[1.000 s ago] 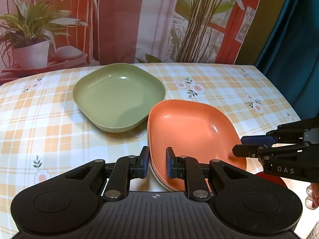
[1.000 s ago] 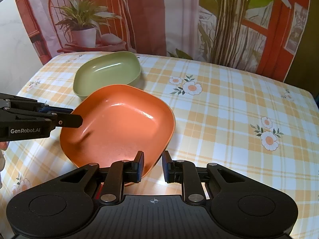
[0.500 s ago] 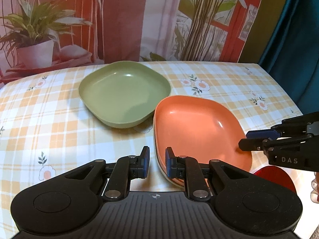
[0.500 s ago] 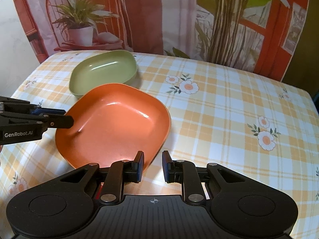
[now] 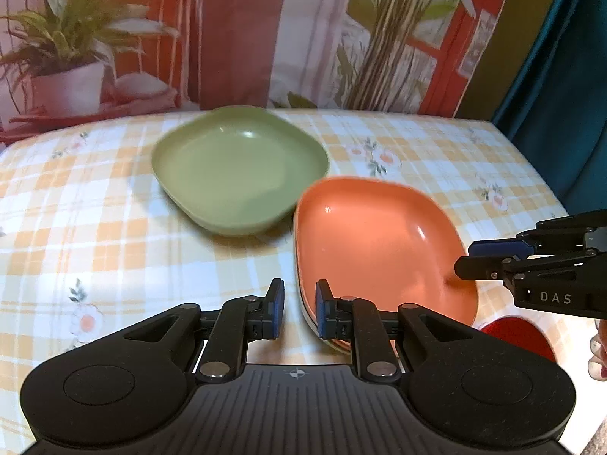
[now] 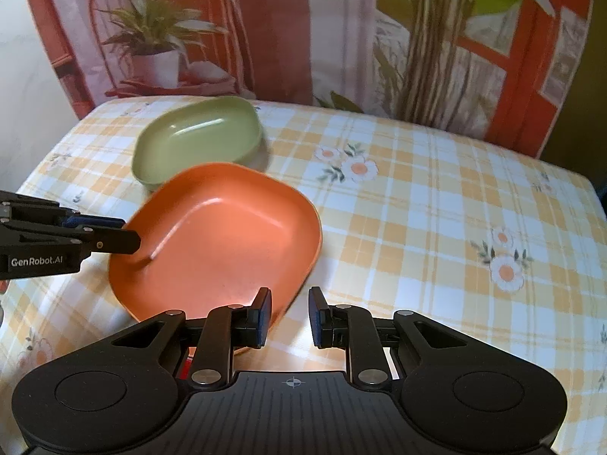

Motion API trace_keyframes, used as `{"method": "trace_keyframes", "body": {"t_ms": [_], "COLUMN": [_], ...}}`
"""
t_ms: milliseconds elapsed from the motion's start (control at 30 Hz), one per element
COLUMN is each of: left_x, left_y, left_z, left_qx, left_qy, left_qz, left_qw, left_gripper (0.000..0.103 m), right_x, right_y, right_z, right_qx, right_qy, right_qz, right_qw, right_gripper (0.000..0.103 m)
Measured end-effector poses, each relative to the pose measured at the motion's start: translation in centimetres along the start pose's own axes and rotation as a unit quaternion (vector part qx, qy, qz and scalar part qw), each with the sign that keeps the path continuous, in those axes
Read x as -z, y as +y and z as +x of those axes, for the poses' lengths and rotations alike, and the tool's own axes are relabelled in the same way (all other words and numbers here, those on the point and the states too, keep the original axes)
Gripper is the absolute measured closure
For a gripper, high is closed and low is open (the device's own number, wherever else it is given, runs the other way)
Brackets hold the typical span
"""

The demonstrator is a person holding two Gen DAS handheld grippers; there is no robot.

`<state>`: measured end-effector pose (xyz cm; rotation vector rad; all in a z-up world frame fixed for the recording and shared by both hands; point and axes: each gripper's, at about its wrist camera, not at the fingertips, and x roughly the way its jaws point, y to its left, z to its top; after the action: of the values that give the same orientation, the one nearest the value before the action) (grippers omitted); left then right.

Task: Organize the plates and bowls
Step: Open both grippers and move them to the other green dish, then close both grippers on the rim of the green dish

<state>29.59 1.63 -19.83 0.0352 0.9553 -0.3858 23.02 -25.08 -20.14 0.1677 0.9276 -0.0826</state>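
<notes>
An orange plate [image 5: 375, 242] lies on the checked tablecloth; pale rims under its near edge suggest a stack. It also shows in the right wrist view [image 6: 224, 239]. A green bowl [image 5: 239, 167] sits just behind it, touching or nearly so, also in the right wrist view [image 6: 197, 140]. My left gripper [image 5: 297, 309] is open and empty at the plate's near left rim. My right gripper [image 6: 289, 316] is open and empty at the plate's near right rim. Each gripper shows in the other's view, the right one [image 5: 474, 261] and the left one [image 6: 125, 233].
The table [image 6: 436, 204] has a yellow checked cloth with flowers. A printed curtain [image 5: 242, 30] hangs behind it. A red round object [image 5: 519, 337] lies at the near right, below the right gripper. A teal curtain [image 5: 569, 94] hangs at right.
Both grippers have drawn back and away from the orange plate's rim; the left one no longer straddles it. The plate and the bowl have stayed where they were.
</notes>
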Motion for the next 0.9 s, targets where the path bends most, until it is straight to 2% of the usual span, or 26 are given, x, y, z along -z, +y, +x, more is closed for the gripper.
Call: {"method": "trace_keyframes", "body": {"t_ms": [267, 500, 600, 700, 900], "left_x": [-3.6, -6.5, -7.3, -7.5, -6.6], "left_y": [2.9, 6.0, 7.4, 7.7, 8.4], "left_z": [-4.2, -4.3, -3.0, -0.8, 2.3], "left_qx": [0.014, -0.039, -0.048, -0.066, -0.067], "left_qy": [-0.062, -0.094, -0.086, -0.066, -0.038], "left_qz": [-0.046, -0.092, -0.123, -0.129, -0.147], "left_qw": [0.9969, 0.9906, 0.9876, 0.9872, 0.9861], "left_gripper": [0.084, 0.084, 0.084, 0.085, 0.085], "right_x": [-5.1, -9.7, -11.0, -12.1, -13.5], "right_y": [-0.1, 0.1, 0.1, 0.4, 0.6], "right_z": [-2.5, -1.1, 0.5, 2.7, 7.5], "right_qx": [-0.013, -0.025, -0.028, -0.027, -0.025], "right_qy": [-0.055, -0.088, -0.086, -0.079, -0.052], "right_qz": [-0.022, -0.015, -0.008, -0.003, 0.008], "right_qw": [0.998, 0.996, 0.996, 0.997, 0.998], "right_gripper": [0.081, 0.080, 0.080, 0.080, 0.080]}}
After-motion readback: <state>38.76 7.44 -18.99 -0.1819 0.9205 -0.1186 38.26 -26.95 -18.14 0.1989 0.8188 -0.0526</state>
